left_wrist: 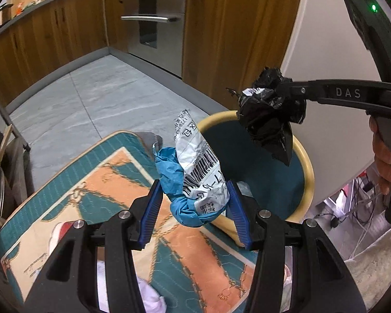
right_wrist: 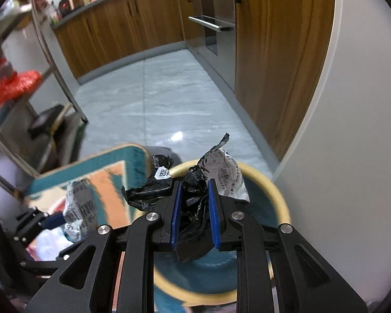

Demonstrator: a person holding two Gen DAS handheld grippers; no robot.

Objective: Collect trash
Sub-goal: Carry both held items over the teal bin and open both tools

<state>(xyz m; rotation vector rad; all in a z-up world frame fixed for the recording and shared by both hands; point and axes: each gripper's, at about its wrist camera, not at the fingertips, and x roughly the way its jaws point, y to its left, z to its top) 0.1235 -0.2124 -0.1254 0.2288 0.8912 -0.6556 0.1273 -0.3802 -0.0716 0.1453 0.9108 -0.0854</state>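
Observation:
My left gripper (left_wrist: 195,195) is shut on a crumpled blue and white courier bag (left_wrist: 195,180) with a barcode, held above the patterned mat beside the bin. My right gripper (right_wrist: 194,198) is shut on a crumpled black plastic bag (right_wrist: 193,203) with a white label, held over the open teal bin with a cream rim (right_wrist: 271,185). In the left wrist view the right gripper (left_wrist: 286,99) holds the black bag (left_wrist: 268,120) above the bin (left_wrist: 306,167). The left gripper (right_wrist: 49,221) and its courier bag (right_wrist: 78,208) show at the lower left of the right wrist view.
A teal and orange patterned mat (left_wrist: 117,182) lies left of the bin. Wooden kitchen cabinets (left_wrist: 52,34) and an oven (left_wrist: 159,18) stand at the back across a grey tiled floor (left_wrist: 86,99). A white wall (right_wrist: 352,156) is right of the bin. A metal rack (right_wrist: 39,52) stands at the left.

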